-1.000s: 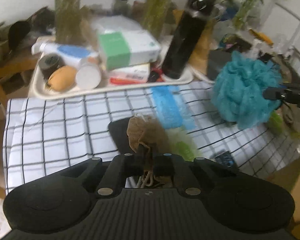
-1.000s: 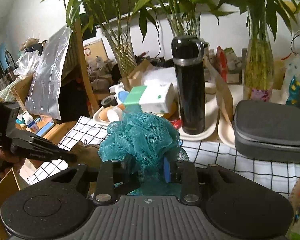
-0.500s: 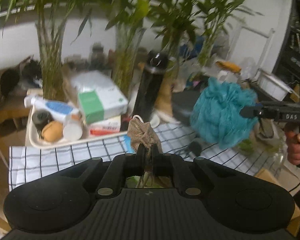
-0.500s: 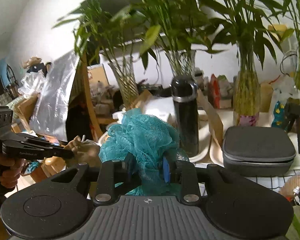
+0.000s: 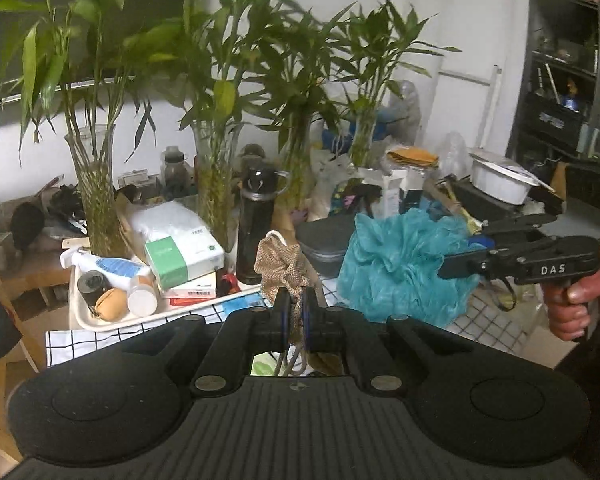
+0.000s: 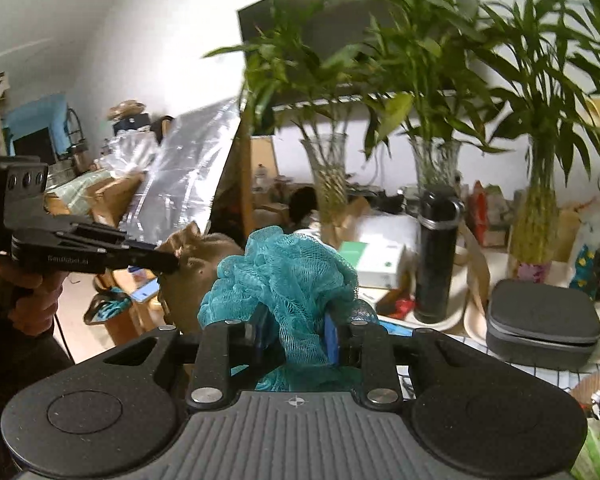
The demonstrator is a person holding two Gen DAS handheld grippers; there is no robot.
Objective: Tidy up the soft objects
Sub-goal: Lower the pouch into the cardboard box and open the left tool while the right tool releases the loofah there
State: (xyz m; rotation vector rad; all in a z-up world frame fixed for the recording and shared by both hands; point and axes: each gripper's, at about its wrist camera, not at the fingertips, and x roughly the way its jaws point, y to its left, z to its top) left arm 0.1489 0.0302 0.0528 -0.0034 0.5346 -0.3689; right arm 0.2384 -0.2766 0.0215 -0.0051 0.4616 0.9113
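My left gripper [image 5: 295, 312] is shut on a brown mesh scrubber pouch [image 5: 281, 265] and holds it up in the air above the checked tablecloth [image 5: 76, 340]. My right gripper [image 6: 296, 330] is shut on a teal mesh bath pouf [image 6: 288, 272], also lifted. In the left wrist view the pouf [image 5: 396, 268] hangs to the right, held by the right gripper [image 5: 452, 266]. In the right wrist view the brown pouch [image 6: 192, 268] sits at the left gripper's tip [image 6: 168, 262], just left of the pouf.
A white tray [image 5: 100, 320] holds a tissue box [image 5: 184, 252], bottles and a black flask [image 5: 258, 224]. Bamboo vases [image 5: 96, 188] stand behind. A grey case [image 6: 544, 324] lies right of the flask [image 6: 436, 256]. A cardboard edge shows at lower right.
Both grippers have risen from the tablecloth and tilted up, carrying the brown pouch and the teal pouf. The table has dropped low in both views.
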